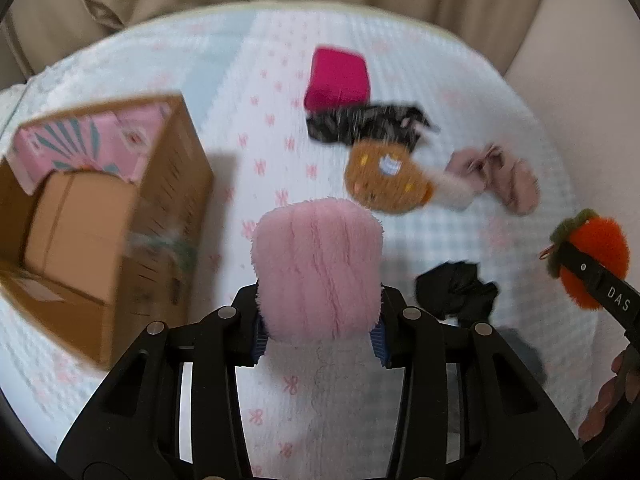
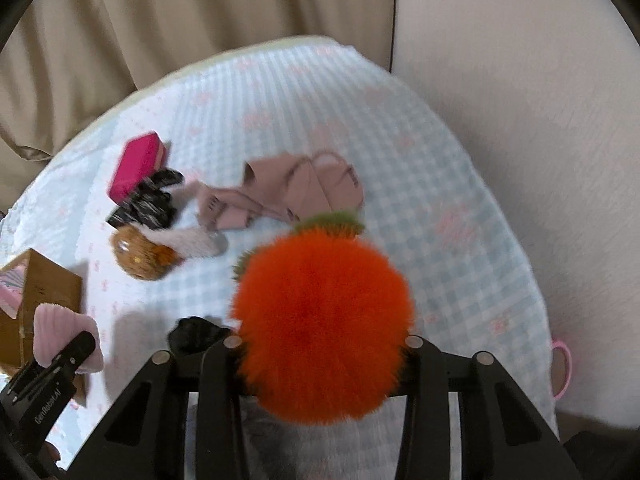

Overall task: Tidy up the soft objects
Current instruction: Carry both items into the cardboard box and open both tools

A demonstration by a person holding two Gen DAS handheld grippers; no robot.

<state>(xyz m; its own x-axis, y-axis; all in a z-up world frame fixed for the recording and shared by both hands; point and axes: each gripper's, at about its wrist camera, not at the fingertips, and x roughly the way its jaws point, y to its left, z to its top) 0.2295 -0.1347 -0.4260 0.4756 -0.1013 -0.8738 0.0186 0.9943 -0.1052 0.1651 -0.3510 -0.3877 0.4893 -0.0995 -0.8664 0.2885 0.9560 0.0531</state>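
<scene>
The left gripper [image 1: 318, 332] has its jaws closed on a fluffy pink sock [image 1: 318, 268], which stands up out of the jaws above the bed [image 1: 256, 92] — a quilted cover in pale blue checks with small pink bows. The cardboard box [image 1: 120, 208], open at the top and lined with a pink patterned sheet, sits on the bed just to the left of that sock. The right gripper [image 2: 320, 364] has its jaws pressed into an orange plush fruit [image 2: 320, 320] with a green leafy top, held off the cover well to the right of the box. Between the box and the orange fruit, near the grippers, lies a crumpled black cloth [image 1: 456, 292]. Farther from the box, toward the beige curtain [image 2: 180, 20], a loose cluster rests on the cover: a magenta folded item [image 1: 338, 78], a black patterned garment [image 1: 360, 122] touching its near edge, a brown plush slipper [image 1: 384, 180] with a small face on it — just below the garment — and a dusty-pink garment with straps [image 2: 296, 192] beside the slipper on the side away from the box. Both views are motion-blurred.
</scene>
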